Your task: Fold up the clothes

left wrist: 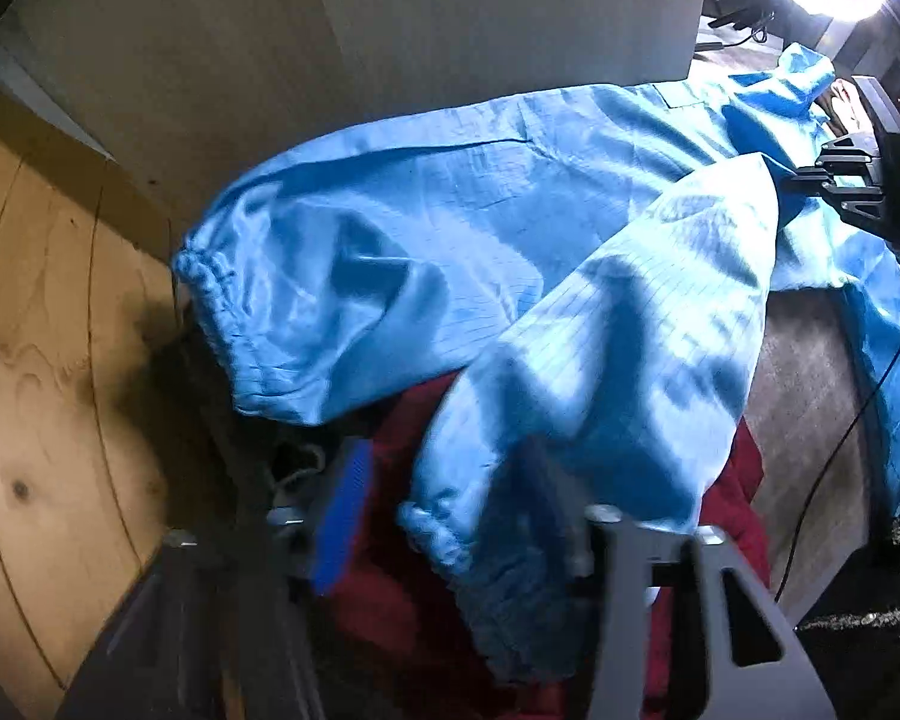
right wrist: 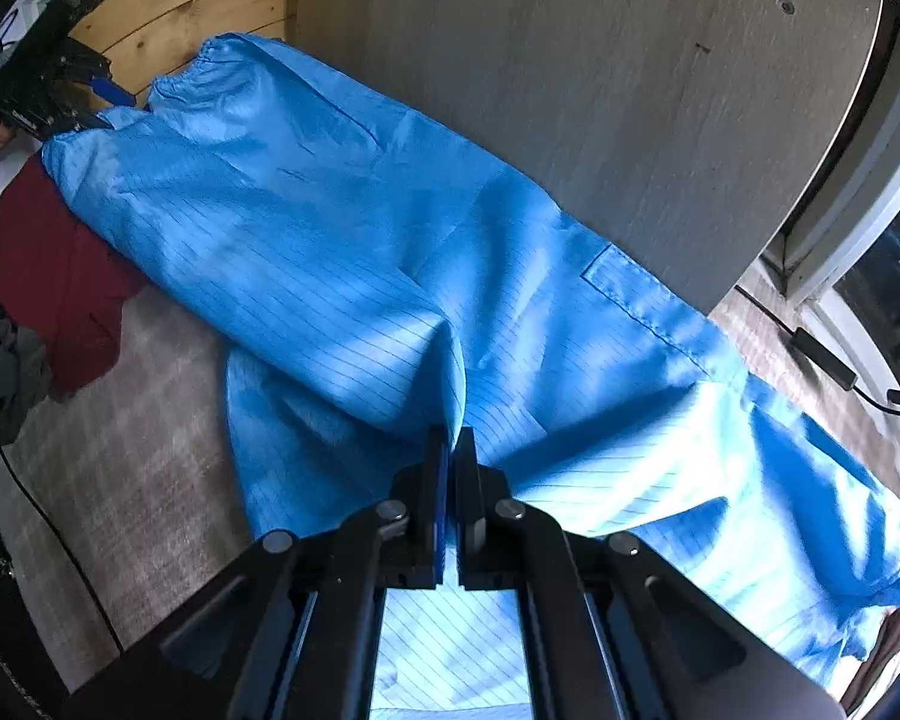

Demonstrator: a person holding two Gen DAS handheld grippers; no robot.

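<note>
A light blue pinstriped garment (left wrist: pixel 510 192) lies spread across the table, with two long parts that end in elastic cuffs. The near cuff (left wrist: pixel 444 534) lies between the wide-apart fingers of my left gripper (left wrist: pixel 480 483), which is open; one blue pad (left wrist: pixel 345 516) shows. In the right wrist view the left gripper (right wrist: pixel 84 102) sits at the far end of the garment (right wrist: pixel 360 228). My right gripper (right wrist: pixel 451 450) is shut on a raised fold of the blue cloth. It also shows in the left wrist view (left wrist: pixel 801 177), pinching the cloth.
A dark red garment (right wrist: pixel 60 252) lies under the blue one, beside a grey garment (right wrist: pixel 0 372). The table has a grey-brown cover (right wrist: pixel 138 420). A grey wall panel (right wrist: pixel 570 90) stands behind, with a wooden panel (left wrist: pixel 42 360) beside it. Black cables (left wrist: pixel 840 450) (right wrist: pixel 822 354) run nearby.
</note>
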